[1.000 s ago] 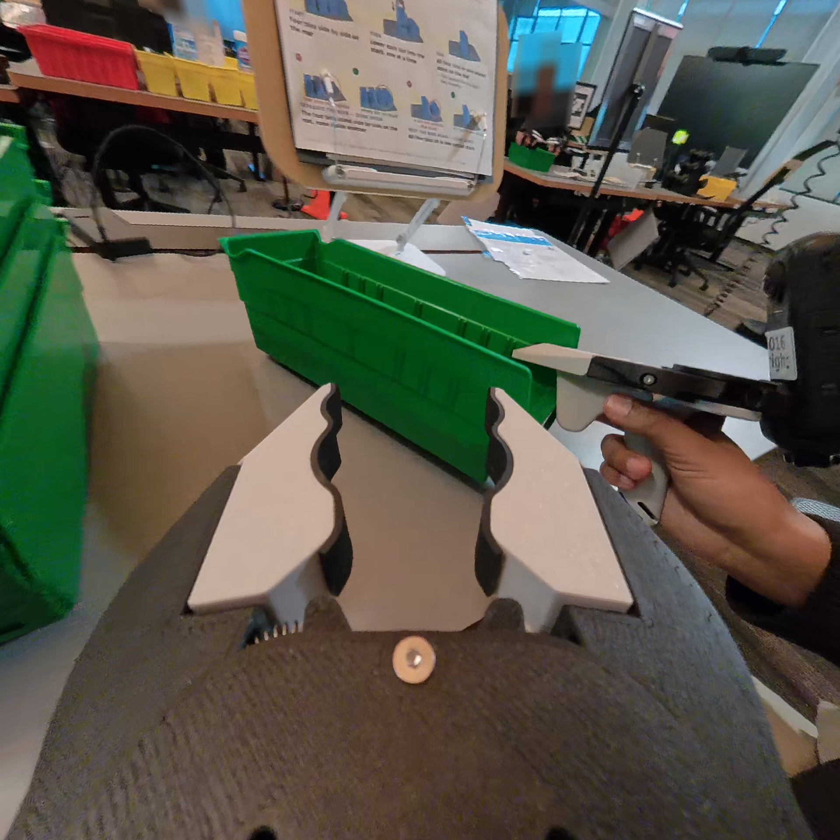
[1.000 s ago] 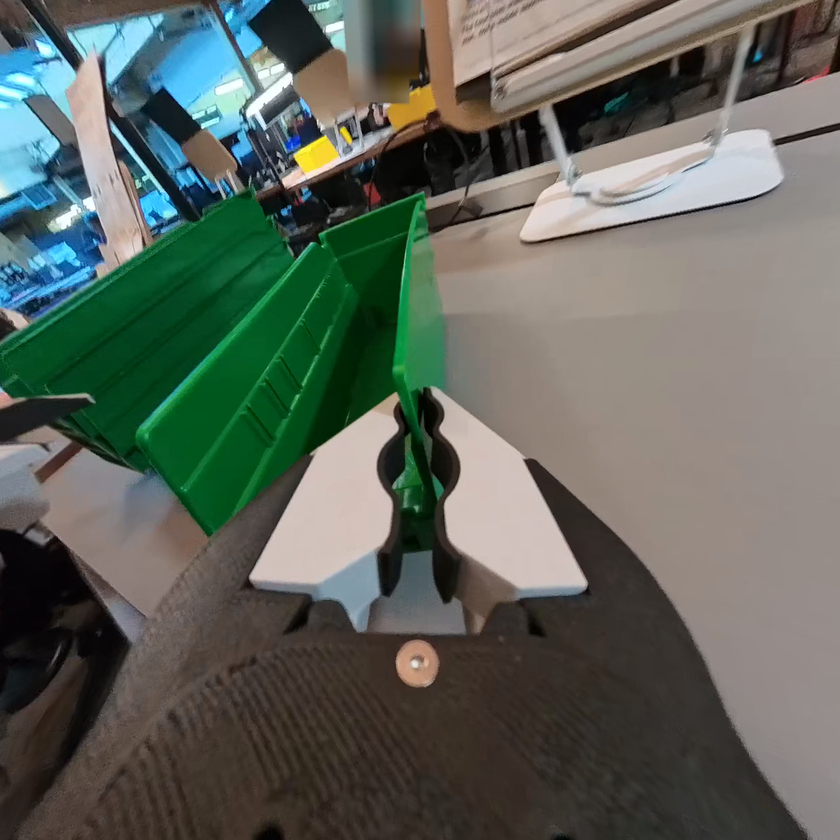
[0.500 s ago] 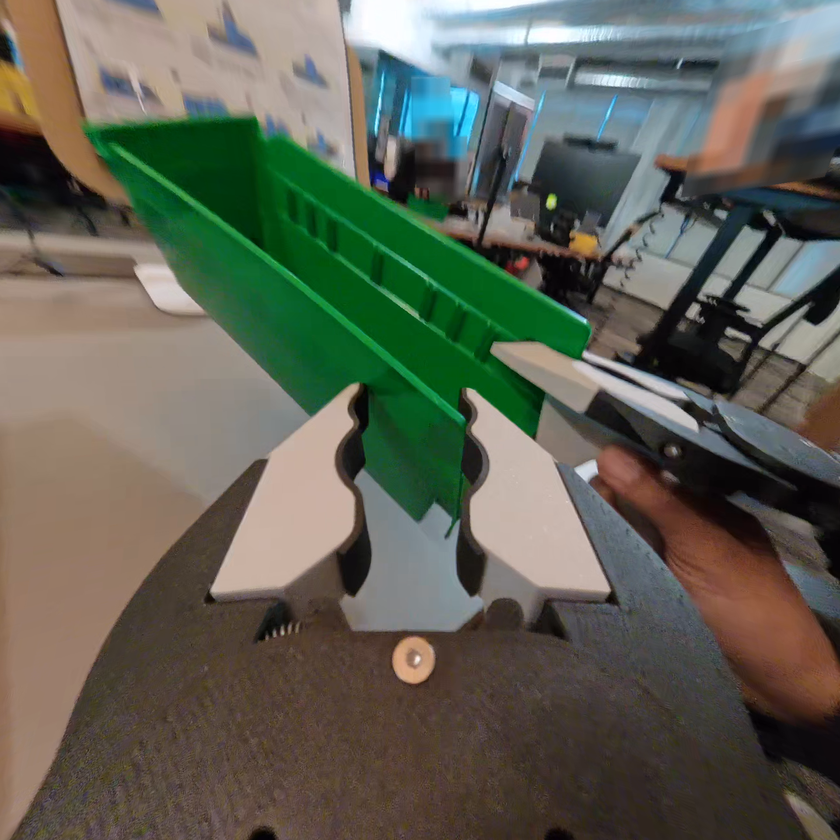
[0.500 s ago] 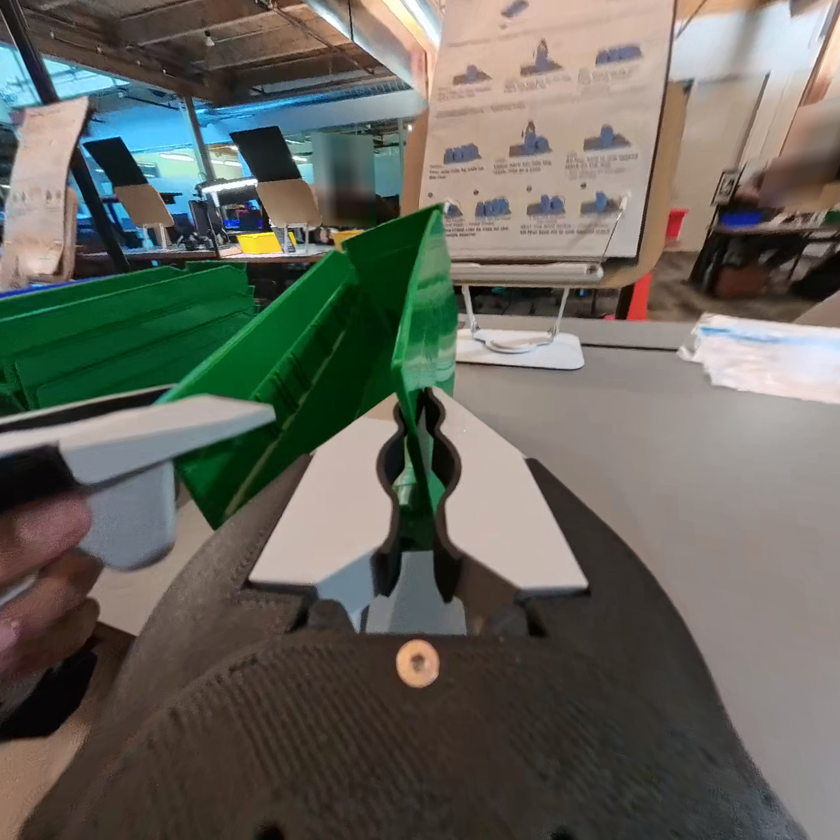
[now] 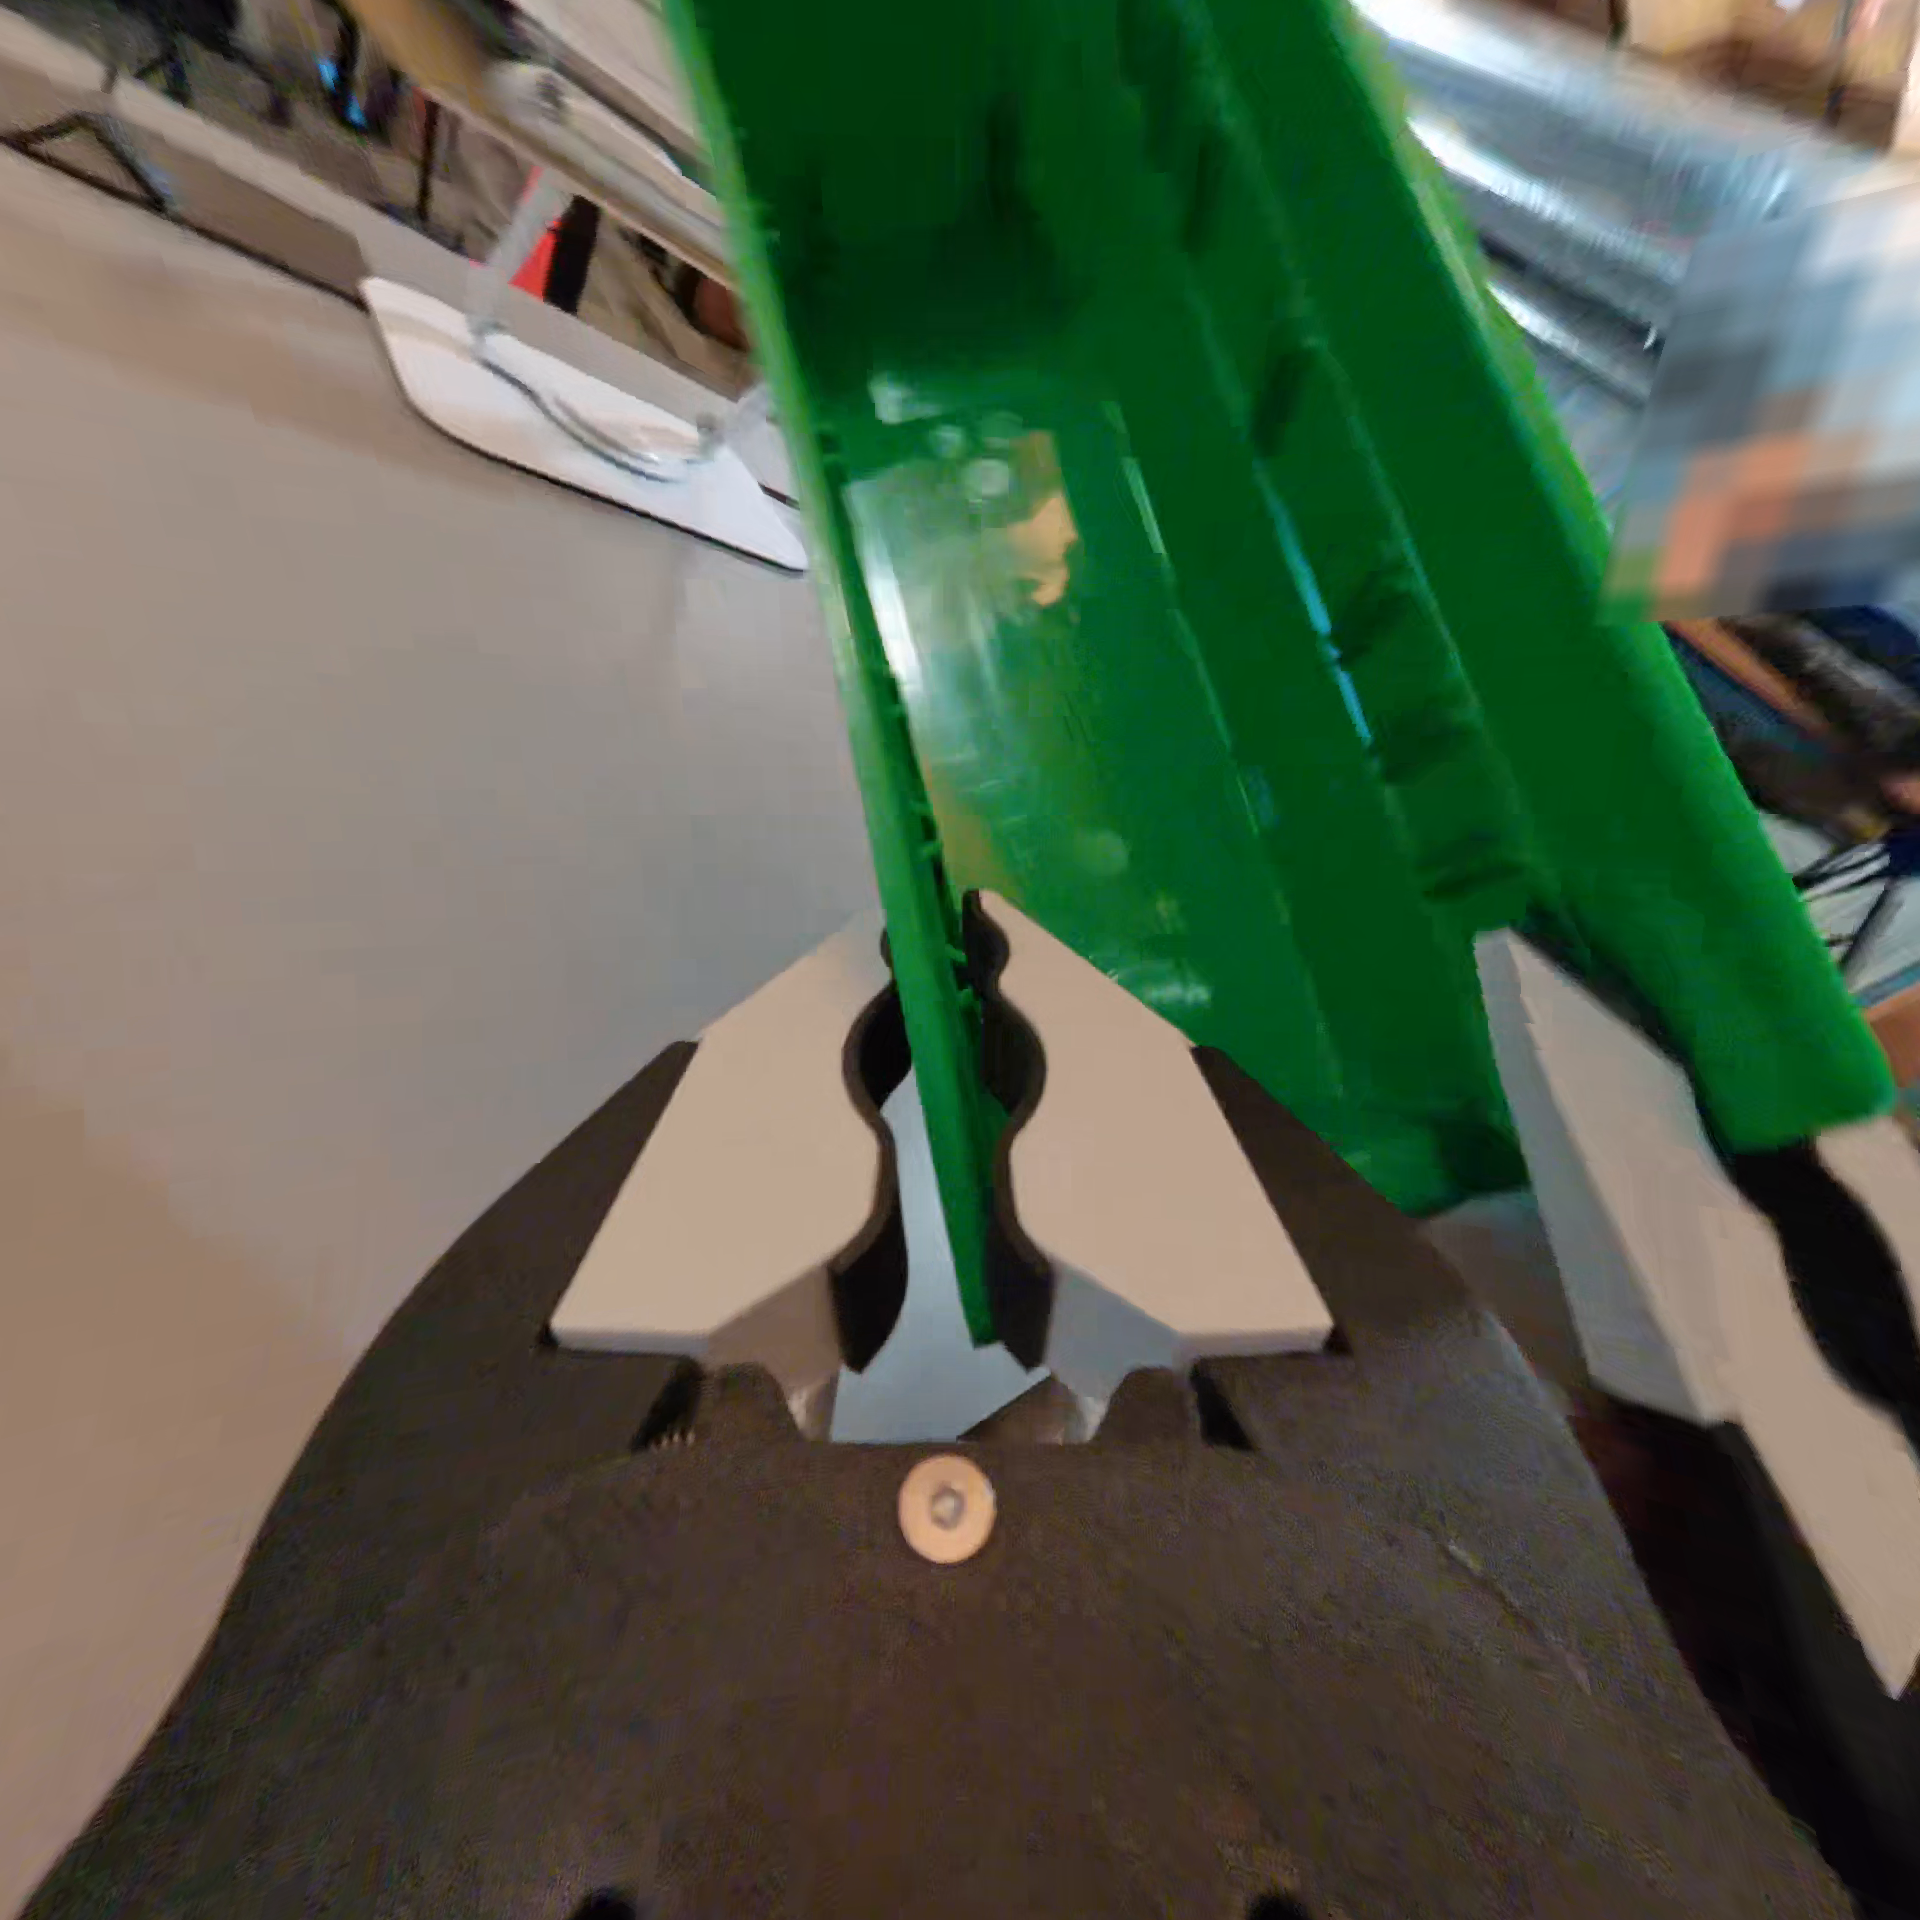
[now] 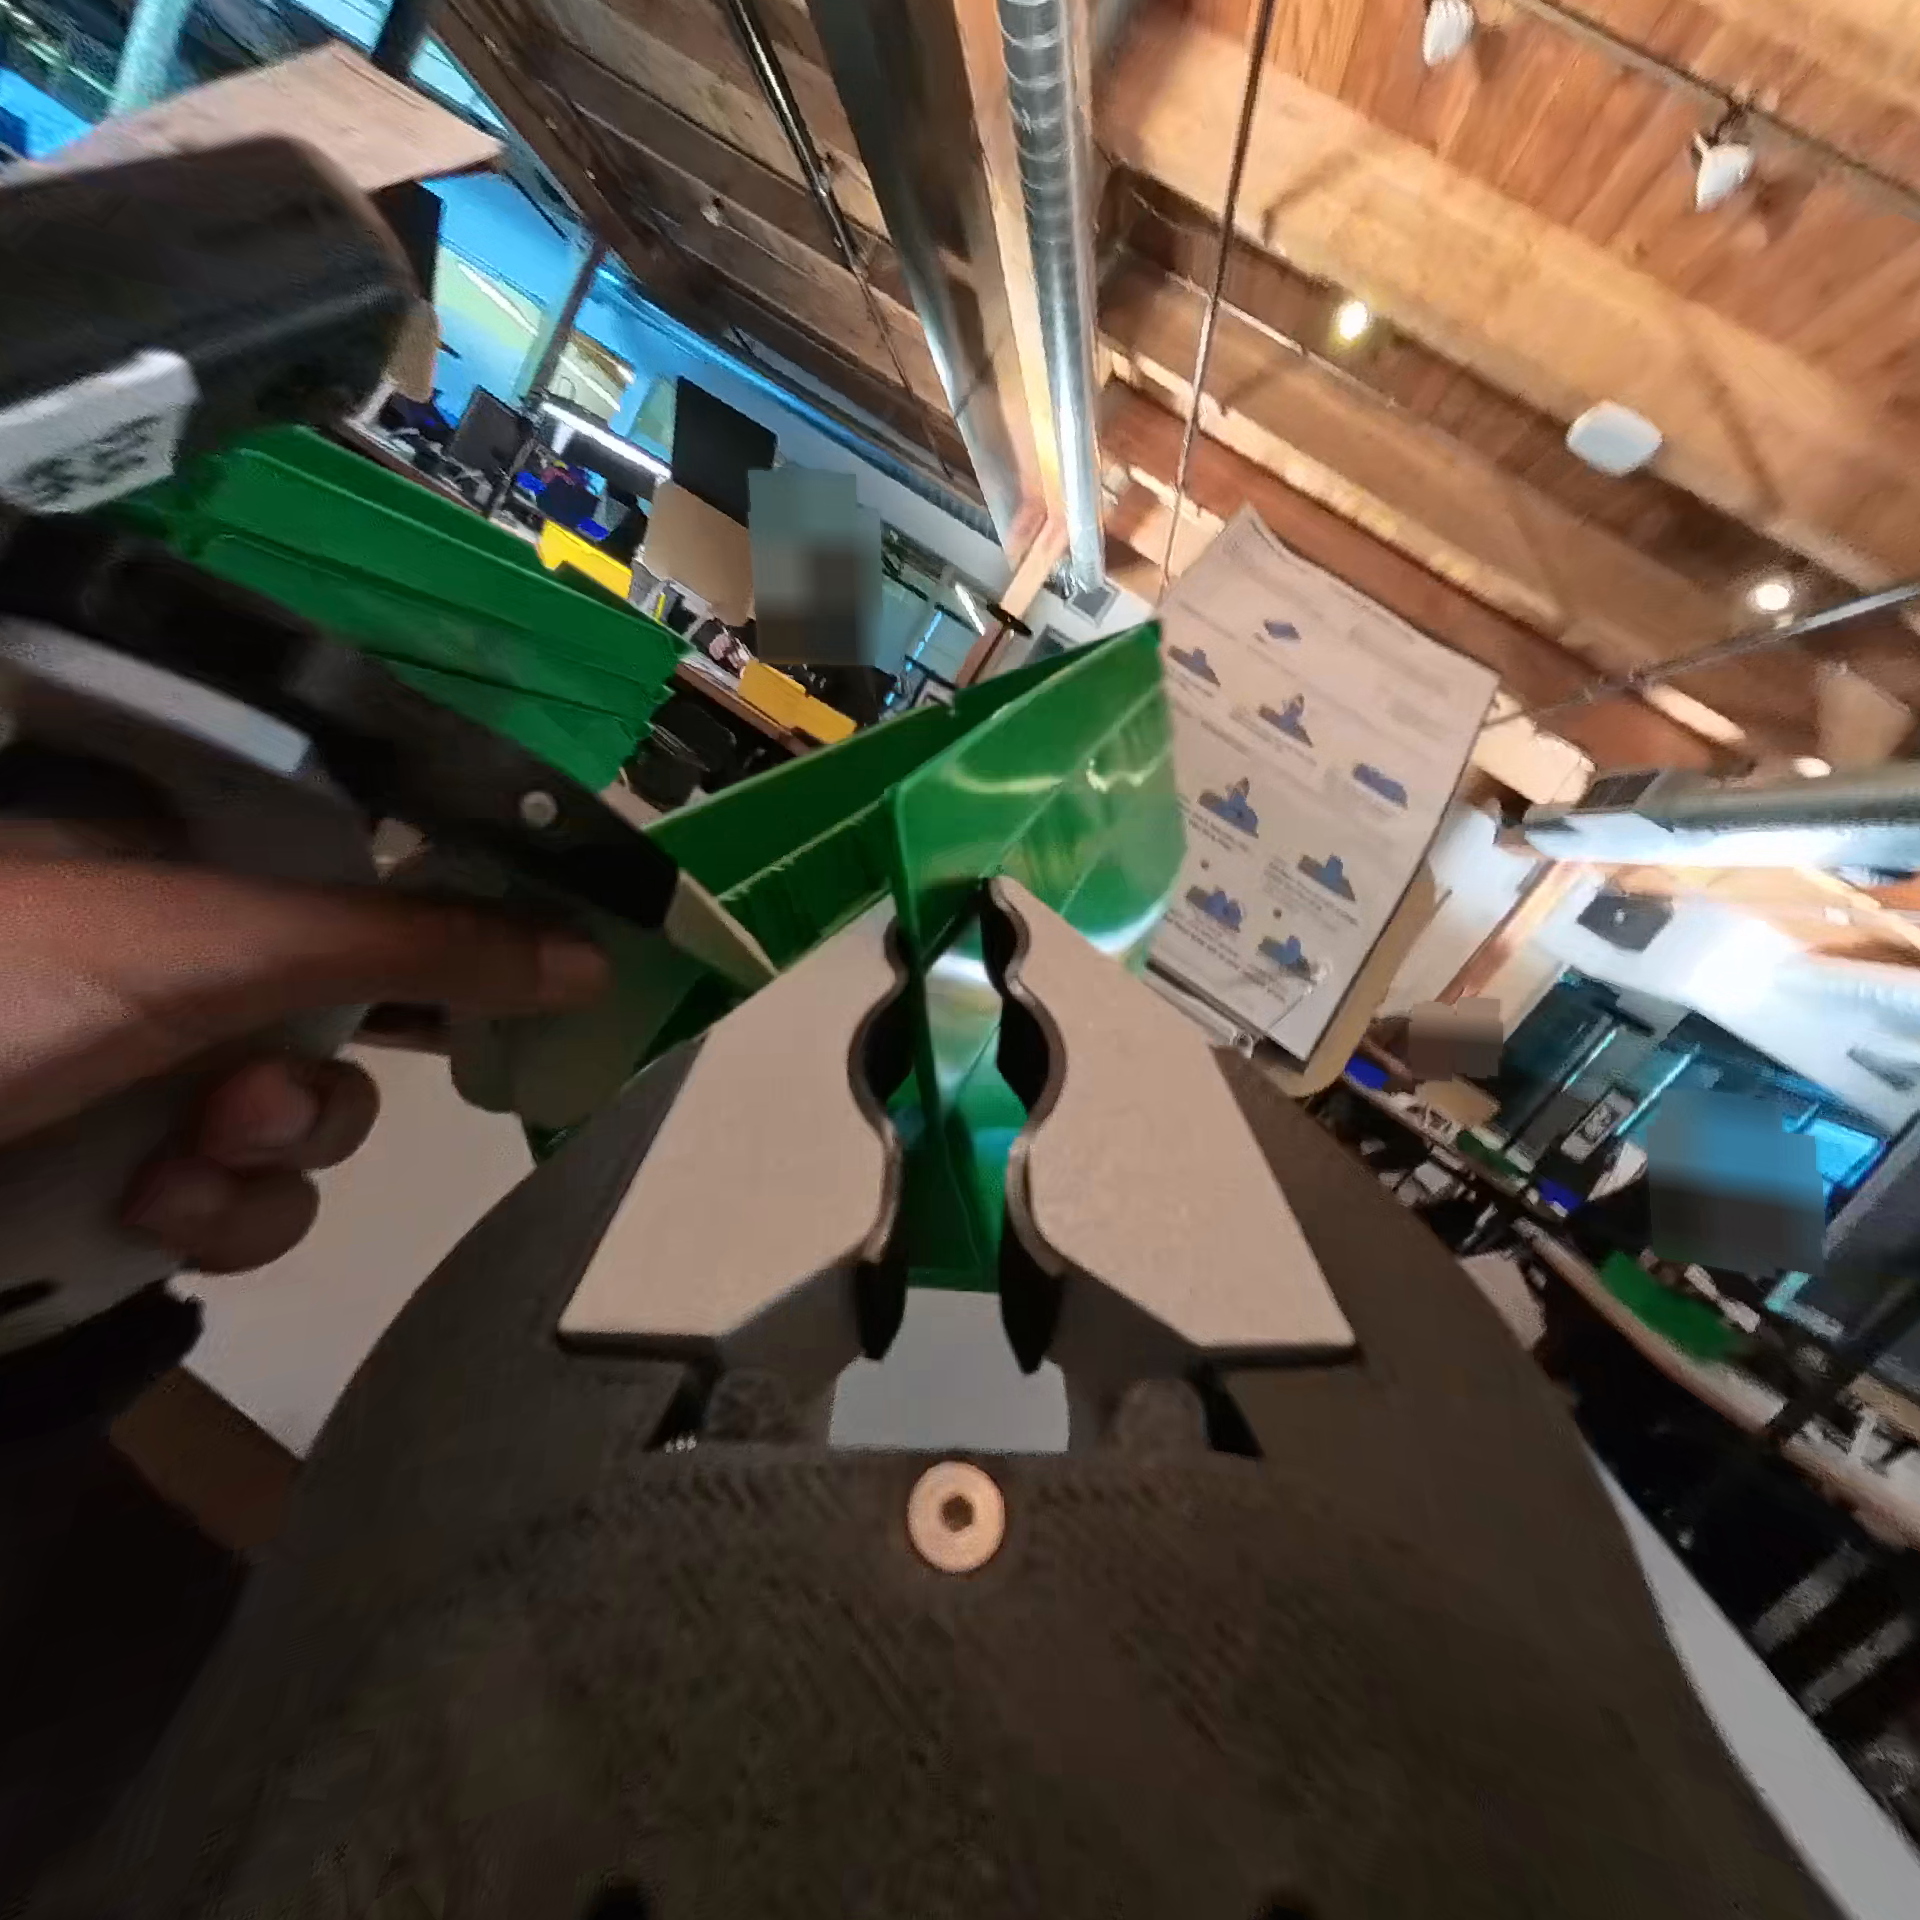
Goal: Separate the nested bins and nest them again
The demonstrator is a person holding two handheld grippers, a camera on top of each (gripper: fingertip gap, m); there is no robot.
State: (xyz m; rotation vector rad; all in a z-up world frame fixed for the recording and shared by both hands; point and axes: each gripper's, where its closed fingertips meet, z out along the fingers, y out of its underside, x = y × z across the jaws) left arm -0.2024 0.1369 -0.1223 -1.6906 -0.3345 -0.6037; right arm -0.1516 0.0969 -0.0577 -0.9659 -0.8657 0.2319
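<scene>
One long green bin [image 5: 1195, 675] is held in the air, tilted steeply with its far end up. My left gripper [image 5: 940, 935] is shut on the bin's left side wall near its close end. My right gripper [image 6: 940, 904] is shut on the opposite wall of the same bin [image 6: 1039, 810]. A finger of the right gripper [image 5: 1600, 1195] shows under the bin's right rim in the left wrist view. The left gripper's finger [image 6: 717, 935] and the hand [image 6: 260, 987] holding it show at the left of the right wrist view.
A stack of more green bins [image 6: 436, 613] stands behind on the left. The grey table [image 5: 312, 831] lies below, with the white base [image 5: 561, 416] of an instruction board [image 6: 1320, 790] at its back. Desks and ceiling ducts lie beyond.
My left gripper has closed on the bin's side wall. Both grippers have lifted the bin off the table and tipped its far end upward.
</scene>
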